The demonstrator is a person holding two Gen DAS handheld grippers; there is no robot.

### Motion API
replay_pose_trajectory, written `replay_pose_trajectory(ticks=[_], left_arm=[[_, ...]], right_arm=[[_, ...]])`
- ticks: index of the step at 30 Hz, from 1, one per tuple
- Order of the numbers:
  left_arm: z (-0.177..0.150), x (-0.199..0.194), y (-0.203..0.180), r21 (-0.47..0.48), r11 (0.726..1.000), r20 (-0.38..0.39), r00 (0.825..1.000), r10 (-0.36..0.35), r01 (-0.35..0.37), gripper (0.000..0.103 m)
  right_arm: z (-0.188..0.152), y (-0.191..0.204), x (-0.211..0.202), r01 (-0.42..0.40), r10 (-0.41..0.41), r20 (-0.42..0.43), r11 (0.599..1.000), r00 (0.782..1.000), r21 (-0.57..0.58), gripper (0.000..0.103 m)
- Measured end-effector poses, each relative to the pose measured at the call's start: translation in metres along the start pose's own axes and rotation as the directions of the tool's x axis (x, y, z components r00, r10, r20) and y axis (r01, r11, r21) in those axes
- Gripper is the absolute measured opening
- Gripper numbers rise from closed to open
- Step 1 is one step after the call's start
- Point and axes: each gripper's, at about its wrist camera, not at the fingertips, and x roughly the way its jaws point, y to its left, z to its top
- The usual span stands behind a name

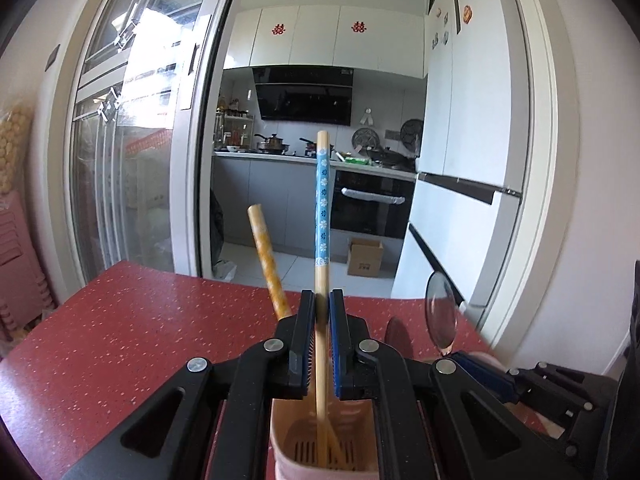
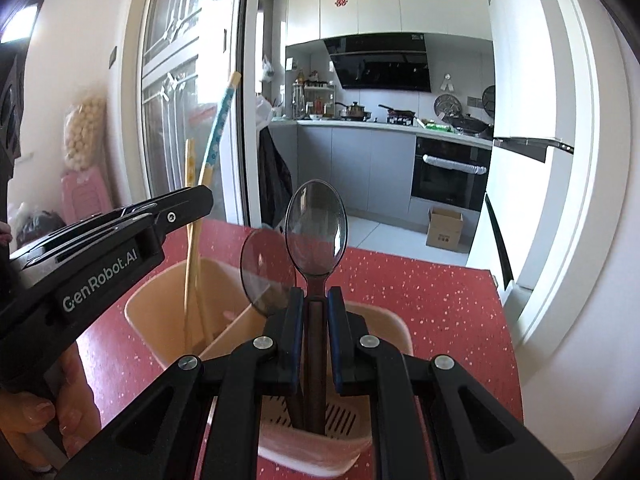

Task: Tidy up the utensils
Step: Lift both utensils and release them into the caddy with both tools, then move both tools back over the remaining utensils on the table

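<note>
Leftmost in the right wrist view, a hand [image 2: 60,400] holds the black body of the left tool [image 2: 202,200], which reaches in from that side above a pale pink utensil holder [image 2: 144,312]. That tool is clenched on the blue-patterned chopstick [image 1: 322,208], whose bare wooden shaft runs between the pads in the left wrist view and goes down into the holder's slotted bottom. Just to its left, a yellow-patterned chopstick [image 1: 266,256] leans away to the upper left, its lower part hidden behind the tool's left finger; it stands in the same compartment and is not gripped. Both chopsticks show in the right wrist view as two thin sticks in the holder's left compartment, a slanted divider wall setting it apart from the right one.

Further right, the right tool [image 2: 314,304] is clenched on the dark handle of a spoon [image 2: 316,228], held upright with its bowl above the pads and the handle end down in the holder's right compartment, over the slotted floor. A second spoon [image 2: 264,272] stands just to the left of the first, its bowl lower and partly overlapped by it; its handle also goes into that compartment. The holder stands on a red speckled counter [image 2: 432,296]. Beyond the counter's far edge, a kitchen opens with grey cabinets, a built-in oven [image 2: 452,176] and a cardboard box [image 2: 446,228] on the floor.
</note>
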Motion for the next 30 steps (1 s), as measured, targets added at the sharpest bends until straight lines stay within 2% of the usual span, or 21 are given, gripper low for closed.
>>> replay_pose_trajectory(ticks=[6, 9, 13, 17, 21, 24, 28, 30], left_arm=[[-0.006, -0.003, 0.002, 0.045, 0.999, -0.054, 0.998, 0.018, -0.015, 0.037], [-0.006, -0.008, 0.007, 0.037, 0.999, -0.07, 0.997, 0.027, -0.024, 0.037], [-0.003, -0.019, 0.013, 0.033, 0.999, -0.083, 0.996, 0.04, -0.038, 0.037], [-0.003, -0.031, 0.018, 0.045, 0.998, -0.108, 0.993, 0.041, -0.036, 0.037], [-0.004, -0.046, 0.023, 0.061, 0.998, -0.153, 0.987, 0.038, -0.029, 0.037], [-0.007, -0.058, 0.028, 0.062, 0.998, -0.186, 0.982, 0.033, -0.022, 0.037], [-0.017, -0.076, 0.035, 0.073, 0.997, -0.246, 0.969, 0.031, -0.013, 0.037], [-0.024, -0.084, 0.038, 0.083, 0.996, -0.275, 0.961, 0.03, -0.007, 0.037]], right_arm=[[0.0, 0.0, -0.001, -0.01, 0.01, -0.033, 1.0, 0.999, 0.007, 0.013], [0.0, 0.001, 0.001, -0.023, 0.024, -0.059, 1.0, 0.998, 0.012, 0.016], [0.001, 0.0, -0.002, -0.024, 0.026, -0.068, 0.999, 0.997, 0.022, 0.035], [0.004, -0.005, -0.009, -0.031, 0.036, -0.074, 0.998, 0.997, 0.061, 0.042], [0.008, -0.008, -0.023, -0.041, 0.049, -0.075, 0.994, 0.996, 0.105, 0.057], [0.01, -0.006, -0.039, -0.053, 0.063, -0.072, 0.99, 0.995, 0.13, 0.064], [0.008, 0.0, -0.057, -0.069, 0.084, -0.092, 0.984, 0.992, 0.163, 0.08], [0.003, 0.003, -0.064, -0.075, 0.097, -0.119, 0.98, 0.988, 0.182, 0.08]])
